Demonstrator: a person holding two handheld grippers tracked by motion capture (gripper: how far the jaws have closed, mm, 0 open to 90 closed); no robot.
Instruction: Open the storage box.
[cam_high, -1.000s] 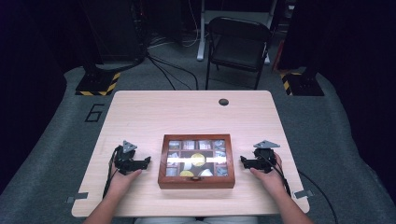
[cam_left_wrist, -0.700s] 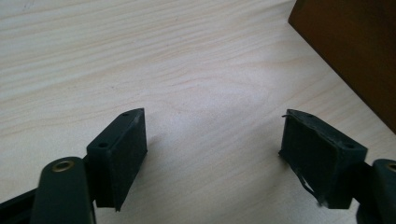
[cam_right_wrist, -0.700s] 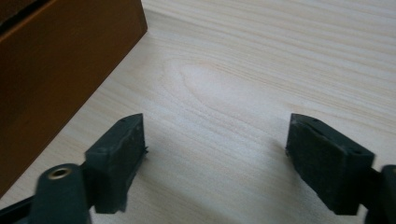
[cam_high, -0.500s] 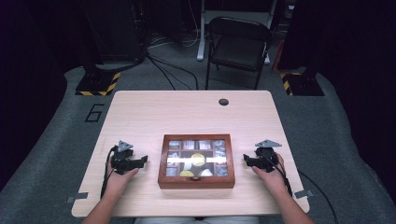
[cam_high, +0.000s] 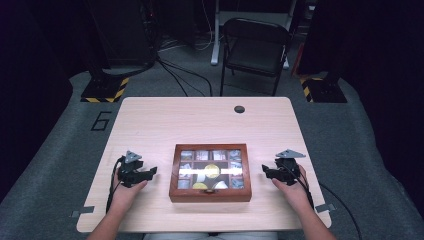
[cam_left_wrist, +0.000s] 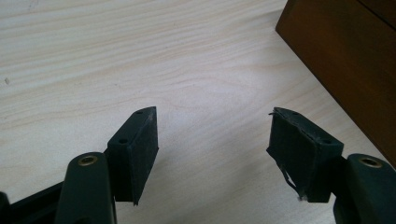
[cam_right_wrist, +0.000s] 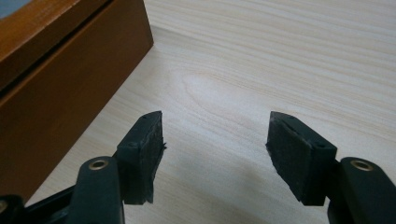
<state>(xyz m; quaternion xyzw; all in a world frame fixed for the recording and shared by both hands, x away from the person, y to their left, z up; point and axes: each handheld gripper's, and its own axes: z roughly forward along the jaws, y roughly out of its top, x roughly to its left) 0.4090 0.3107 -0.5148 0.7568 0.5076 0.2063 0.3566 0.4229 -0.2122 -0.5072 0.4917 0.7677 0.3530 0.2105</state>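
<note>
1. So the square dark-brown wooden box with the glass-paned, gridded lid (cam_high: 210, 172) sat in the lower middle of the high view, on the pale wood-grain worktop (cam_high: 200, 120). Lid looked down, with a small latch-like bit at its near edge.

2. The left claw (cam_high: 150, 172) sat just left of the box, the right claw (cam_high: 266, 172) just right of it, both near but not touching. Each was in a person's hand coming up from the bottom of the frame.

3. Both claws' jaws had just been closing, but they were partly spread with nothing between them, only bare worktop in the gap.

4. My read on progress: basically nothing done to the box yet. It wasn't gripped, lifted or opened, so the whole handling job was left.

5. The high view gave the contents through the glass: little compartments with silvery packets and a couple of round gold things, though too small to say exactly what.

6. The left claw view put the box's side wall (cam_left_wrist: 345, 60) at the upper right. The right claw view showed a dark seam between lid and body (cam_right_wrist: 56, 56) at the upper left.
</note>
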